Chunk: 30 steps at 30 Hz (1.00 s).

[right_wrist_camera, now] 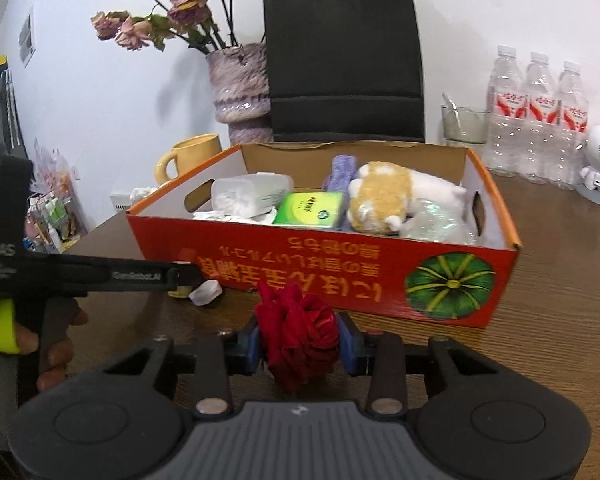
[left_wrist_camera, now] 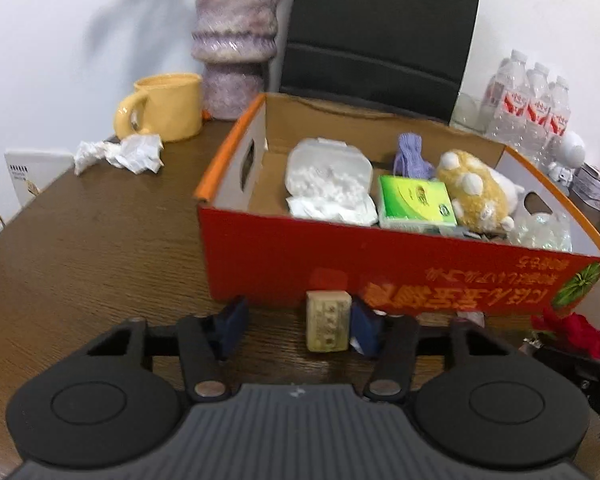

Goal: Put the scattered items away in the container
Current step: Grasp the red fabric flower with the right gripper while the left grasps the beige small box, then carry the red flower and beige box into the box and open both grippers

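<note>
Standing on a dark brown wood-grain table (left_wrist_camera: 100, 240), against a plain white wall (left_wrist_camera: 60, 20): a red cardboard box (left_wrist_camera: 340, 264) with orange rim and upside-down print, sitting near the front edge. Already lying inside it: a white foam tray (left_wrist_camera: 328, 172), a green packet (left_wrist_camera: 416, 200), a tan plush toy (left_wrist_camera: 476, 192), a purple knit piece (left_wrist_camera: 412, 156) and a clear crumpled plastic item (left_wrist_camera: 544, 232).

Behind the box, leaning on the wall: a black bag (right_wrist_camera: 344, 60), a mauve vase (right_wrist_camera: 240, 80) of dried roses, a yellow mug (left_wrist_camera: 164, 108), crumpled white paper (left_wrist_camera: 120, 156) and three water bottles (right_wrist_camera: 536, 120).

Right gripper (right_wrist_camera: 300, 340): clenching a red fabric rose (right_wrist_camera: 296, 336) between blue pads, just in front of the box wall.

Left gripper (left_wrist_camera: 300, 324): jaws part-way apart, a small tan block (left_wrist_camera: 326, 324) standing on the table against the right-hand pad, well clear of the other; possibly touching only, blur hiding the contact.
</note>
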{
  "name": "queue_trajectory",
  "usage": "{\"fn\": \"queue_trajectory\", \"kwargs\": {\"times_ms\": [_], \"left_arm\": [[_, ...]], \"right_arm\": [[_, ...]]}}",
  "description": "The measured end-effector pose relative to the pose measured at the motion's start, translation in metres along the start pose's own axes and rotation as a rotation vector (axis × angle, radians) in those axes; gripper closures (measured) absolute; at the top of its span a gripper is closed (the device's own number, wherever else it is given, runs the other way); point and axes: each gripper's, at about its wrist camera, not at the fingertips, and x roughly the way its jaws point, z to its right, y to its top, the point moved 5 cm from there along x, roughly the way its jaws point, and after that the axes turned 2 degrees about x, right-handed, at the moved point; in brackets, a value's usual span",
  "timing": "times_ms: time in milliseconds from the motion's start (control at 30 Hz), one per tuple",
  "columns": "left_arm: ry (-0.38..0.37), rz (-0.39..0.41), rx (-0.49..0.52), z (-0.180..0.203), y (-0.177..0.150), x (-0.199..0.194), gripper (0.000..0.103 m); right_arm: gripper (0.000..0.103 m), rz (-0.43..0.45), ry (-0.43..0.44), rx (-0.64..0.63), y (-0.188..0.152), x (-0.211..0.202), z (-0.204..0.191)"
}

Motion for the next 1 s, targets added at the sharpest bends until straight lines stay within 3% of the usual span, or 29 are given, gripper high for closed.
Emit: {"fn": "queue_trajectory", "kwargs": {"times_ms": [67,733,867,1000], "left_arm": [[-0.003,-0.001,0.025,0.004,-0.002,0.0,0.082],[-0.081,0.074,-0.002,-0.008,-0.027,-0.067,0.082],[-0.11,0.105,-0.004,-0.009,-0.015,-0.079,0.082],[-0.139,0.2,0.034,-0.004,0.024,-0.095,0.082]], "right_arm": [[0.067,0.003,0.003,0.007,0.0,-0.002,0.004],[0.067,0.005,-0.018,0.011,-0.009,-0.019,0.005],[0.067,0.028,-0.004,0.019,0.001,-0.03,0.003],[0.067,0.105,-0.009,0.004,0.035,-0.043,0.006]]}}
